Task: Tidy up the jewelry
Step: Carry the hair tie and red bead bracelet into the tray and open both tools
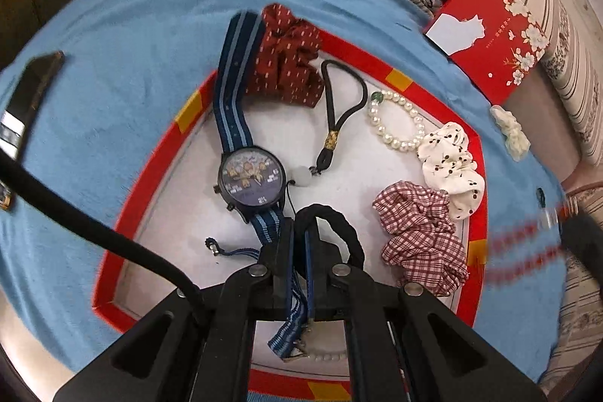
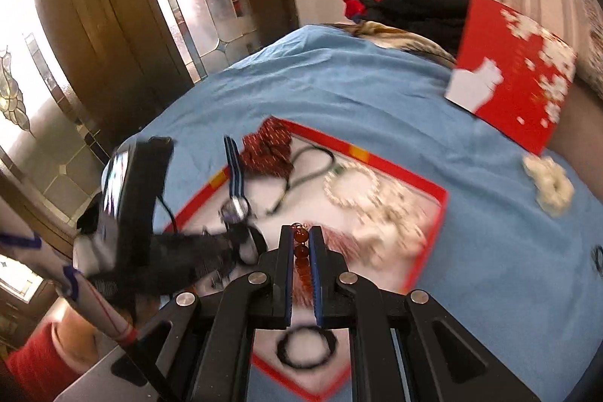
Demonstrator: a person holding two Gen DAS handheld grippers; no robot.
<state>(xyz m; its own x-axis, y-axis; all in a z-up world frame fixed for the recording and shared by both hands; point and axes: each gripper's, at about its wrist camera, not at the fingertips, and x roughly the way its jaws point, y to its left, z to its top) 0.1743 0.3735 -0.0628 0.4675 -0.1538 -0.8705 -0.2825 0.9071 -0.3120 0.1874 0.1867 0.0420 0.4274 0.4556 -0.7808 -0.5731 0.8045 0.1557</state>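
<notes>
Jewelry gathered in red-rimmed tray (image 1: 150,183) on blue cloth (image 1: 132,25): watch (image 1: 251,177) with striped blue strap lying lengthwise, far strap end draped over tray rim; dark red scrunchie (image 1: 288,62) at far corner; black cord loop (image 1: 341,108) beside it; pearl bracelet (image 1: 395,123) to the right; white dotted scrunchie (image 1: 452,168) and plaid scrunchie (image 1: 422,232) along right rim. Left gripper (image 1: 299,232) narrowed onto near end of watch strap, with black hair tie (image 1: 339,228) looped over the right finger (probably caught along rather than meant); strap tail and buckle hanging below the jaws. Grip on strap end rather than case likely chosen to drag or straighten watch without scuffing the face. Right gripper (image 2: 301,243) closed on strand of amber beads (image 2: 300,251), held above near part of tray, presumably for setting down in bare patch. Second black hair tie (image 2: 305,349) seen under right gripper on tray floor. Red floral box (image 1: 493,25) and small white piece (image 1: 508,130) outside tray on cloth, well apart from grippers. Right view motion-blurred; fine detail of tray contents not readable there.
</notes>
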